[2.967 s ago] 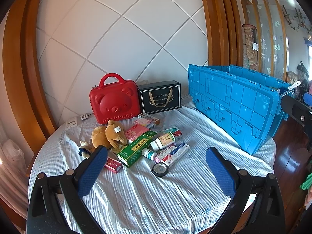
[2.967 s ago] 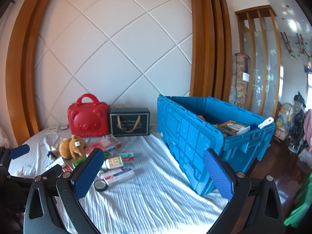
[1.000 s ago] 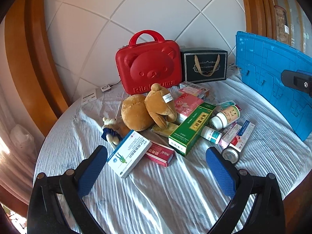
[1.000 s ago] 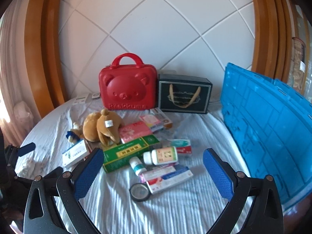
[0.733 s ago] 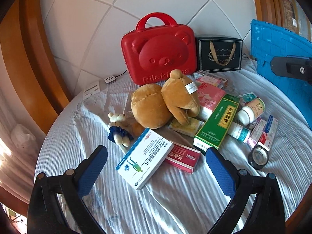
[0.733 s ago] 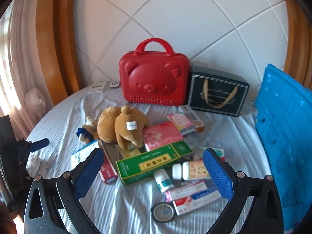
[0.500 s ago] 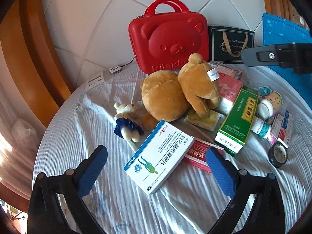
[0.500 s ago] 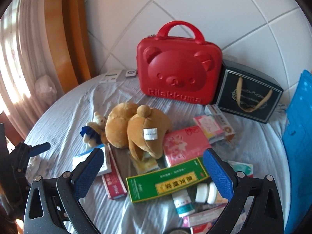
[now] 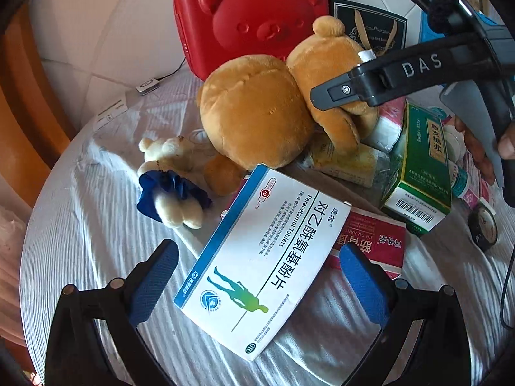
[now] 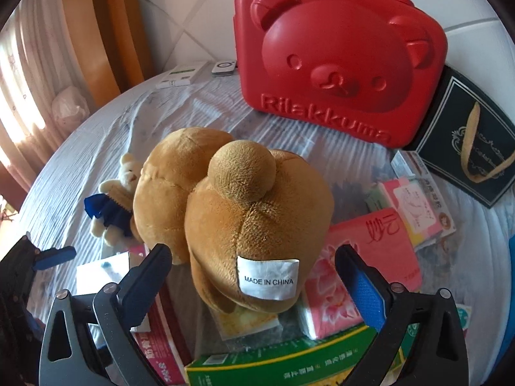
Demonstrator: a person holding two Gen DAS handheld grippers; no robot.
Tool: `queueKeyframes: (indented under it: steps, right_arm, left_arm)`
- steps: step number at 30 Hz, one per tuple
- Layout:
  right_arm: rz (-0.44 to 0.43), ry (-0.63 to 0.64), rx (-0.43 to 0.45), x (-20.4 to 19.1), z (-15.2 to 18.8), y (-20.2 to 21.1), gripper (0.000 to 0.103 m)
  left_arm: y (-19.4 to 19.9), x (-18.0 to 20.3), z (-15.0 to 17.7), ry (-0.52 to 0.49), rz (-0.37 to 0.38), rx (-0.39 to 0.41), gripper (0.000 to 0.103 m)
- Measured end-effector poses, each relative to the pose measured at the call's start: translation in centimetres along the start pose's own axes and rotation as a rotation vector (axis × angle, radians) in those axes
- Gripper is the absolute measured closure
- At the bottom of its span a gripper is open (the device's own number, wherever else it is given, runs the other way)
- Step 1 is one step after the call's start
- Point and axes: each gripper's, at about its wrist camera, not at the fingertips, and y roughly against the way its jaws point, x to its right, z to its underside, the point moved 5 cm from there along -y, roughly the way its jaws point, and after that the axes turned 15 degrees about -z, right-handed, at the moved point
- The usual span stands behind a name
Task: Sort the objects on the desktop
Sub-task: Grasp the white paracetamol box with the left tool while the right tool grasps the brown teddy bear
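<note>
I'm holding both jaws wide open, gripping nothing. Left gripper (image 9: 257, 276) is straddling the white paracetamol box (image 9: 267, 257), which is lying tilted at lower centre of the left view, its upper end propped on the red box (image 9: 370, 241). Right gripper (image 10: 254, 276) is framing the brown plush bear (image 10: 238, 222) at centre of the right view; its arm is crossing the upper right of the left view, right over that bear.

Risks as I'm reading them:
- The white box is sitting skewed to the left jaws, so closing now could pinch a corner and twist it out, or drag the red box along.
- The bear is soft and wider than it looks (only the rump with the label is facing me), so the pads may be catching just fur and slipping.
- The bear is resting on the yellow packet (image 10: 244, 320) and pink box (image 10: 354, 267); lifting could be scattering them, and the small white bear (image 10: 111, 206) is touching it on the left.
- Both grippers are working close together, so a clash is possible.

Versus 3 s ago: both cameras were sitting far back, whole desk and blue crate in view; now I'm in close, the crate is nearly out of frame, and the objects look unmoved.
</note>
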Motion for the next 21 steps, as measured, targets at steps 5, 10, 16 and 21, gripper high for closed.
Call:
queueKeyframes:
  steps: [5,10,16,21]
  right_arm:
    - [-0.015,-0.028,-0.003,0.7,-0.2,-0.8,0.0]
    - [-0.023,-0.029,0.004,0.6,-0.4,-1.4,0.0]
    - [-0.037,-0.039,0.002,0.3,-0.8,-1.9,0.0]
    - [-0.084,-0.066,0.009,0.1,-1.0,-2.7,0.0]
  left_arm:
    - [-1.1,0.0,0.4,-0.06,0.112,0.003,0.003]
    - [-2.3,-0.1,1.0,-0.107,0.183,-0.023,0.018]
    - [-2.3,0.7,1.4,-0.114,0.209,-0.018,0.021]
    - [-2.0,1.4,1.0,-0.077,0.178,-0.025,0.024]
